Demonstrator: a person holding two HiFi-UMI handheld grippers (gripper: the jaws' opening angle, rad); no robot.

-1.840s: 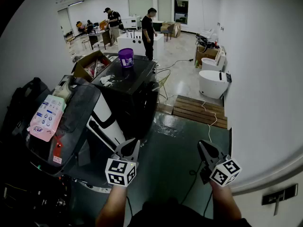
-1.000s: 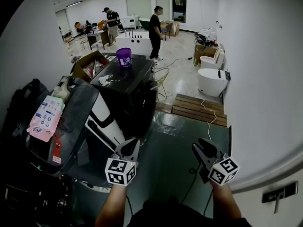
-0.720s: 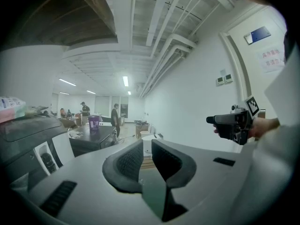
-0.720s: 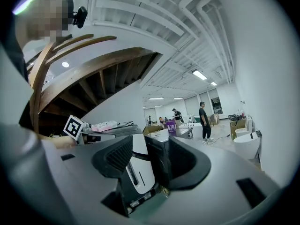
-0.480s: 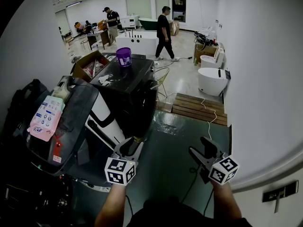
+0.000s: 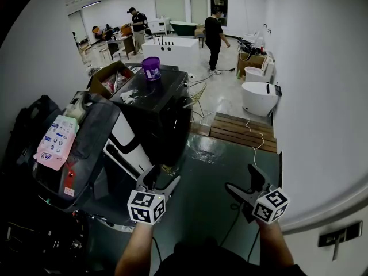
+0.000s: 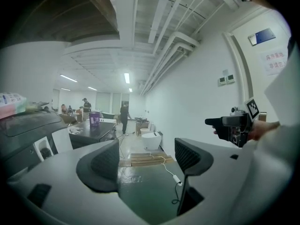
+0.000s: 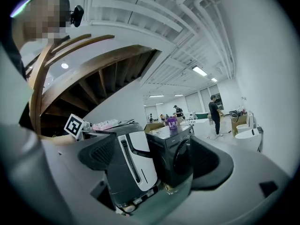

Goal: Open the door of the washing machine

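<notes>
The black washing machine [image 6: 158, 117] stands on the floor [image 6: 201, 194], ahead and left of both grippers. Its round door [image 8: 182, 156] is shut and a purple bucket [image 6: 152, 69] sits at its top's far edge. The left gripper [image 6: 163, 177] and right gripper [image 6: 241, 178] hang clear of it. Each one's fingers have just been opening and stand wide, with nothing between them. The print on a pink packet [image 6: 56, 142] on the nearer machine [image 6: 123, 140] is too small to read.
</notes>
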